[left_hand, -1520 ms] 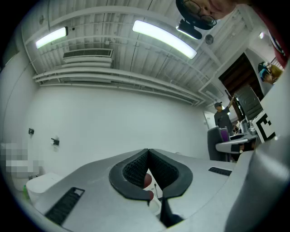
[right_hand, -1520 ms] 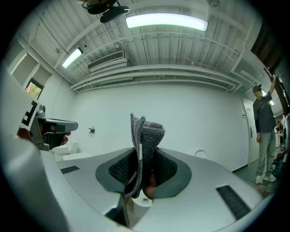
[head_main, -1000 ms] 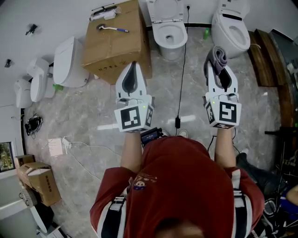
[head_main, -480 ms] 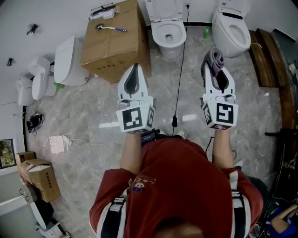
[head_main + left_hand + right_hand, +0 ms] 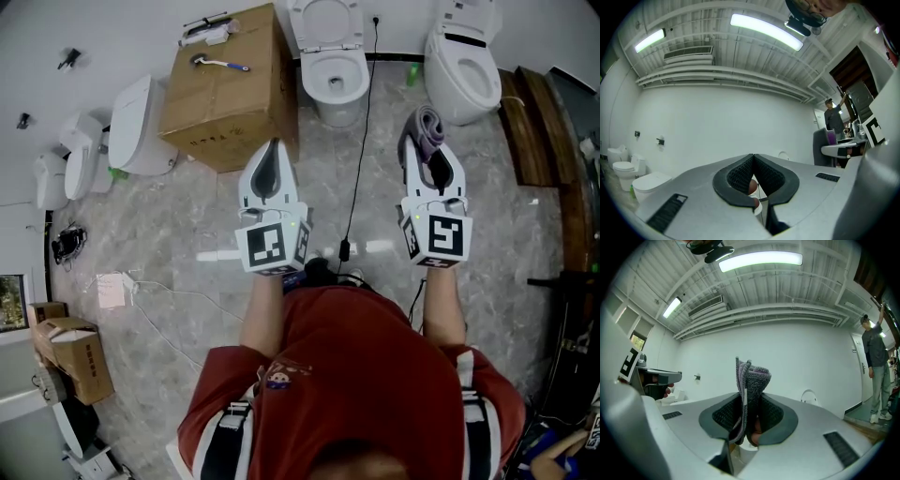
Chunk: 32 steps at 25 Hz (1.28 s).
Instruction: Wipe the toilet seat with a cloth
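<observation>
Cloth (image 5: pixel 427 127), folded, stands clamped in the right gripper (image 5: pixel 429 148), well short of either toilet seat (image 5: pixel 317 77) by the far wall; the left gripper (image 5: pixel 272 155) has its jaws together on nothing. Lay the cloth flat on the rim before rubbing. Only the head view shows the toilets; the right gripper view shows the pinch.
</observation>
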Available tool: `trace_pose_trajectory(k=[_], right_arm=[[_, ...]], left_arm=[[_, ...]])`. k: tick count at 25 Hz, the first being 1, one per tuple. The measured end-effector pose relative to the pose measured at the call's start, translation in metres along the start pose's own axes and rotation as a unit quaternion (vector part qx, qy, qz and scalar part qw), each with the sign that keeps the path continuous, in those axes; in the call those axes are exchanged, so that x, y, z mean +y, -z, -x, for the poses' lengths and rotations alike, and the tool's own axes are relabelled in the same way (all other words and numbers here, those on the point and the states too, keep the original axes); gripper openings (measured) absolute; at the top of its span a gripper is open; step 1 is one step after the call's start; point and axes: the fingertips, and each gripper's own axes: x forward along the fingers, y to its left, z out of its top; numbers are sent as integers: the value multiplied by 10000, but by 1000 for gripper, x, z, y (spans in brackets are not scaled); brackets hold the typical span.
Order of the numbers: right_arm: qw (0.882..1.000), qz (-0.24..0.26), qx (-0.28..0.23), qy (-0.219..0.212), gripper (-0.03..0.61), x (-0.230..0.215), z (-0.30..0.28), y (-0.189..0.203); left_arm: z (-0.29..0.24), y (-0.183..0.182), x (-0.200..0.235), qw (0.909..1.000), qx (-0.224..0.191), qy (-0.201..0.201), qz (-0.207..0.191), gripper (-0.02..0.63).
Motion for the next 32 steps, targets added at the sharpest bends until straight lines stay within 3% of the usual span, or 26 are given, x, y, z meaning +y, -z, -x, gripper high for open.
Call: trace_pose_trajectory(k=[14,32], right_arm=[[9999,127,-8,77,97,-9,-50,5],[9993,267,146,226,97,22,-244,13]], left_arm=[[-56,12,5,9997,-81,211,121,12],[-217,37,132,9994,-120,249,196,12]])
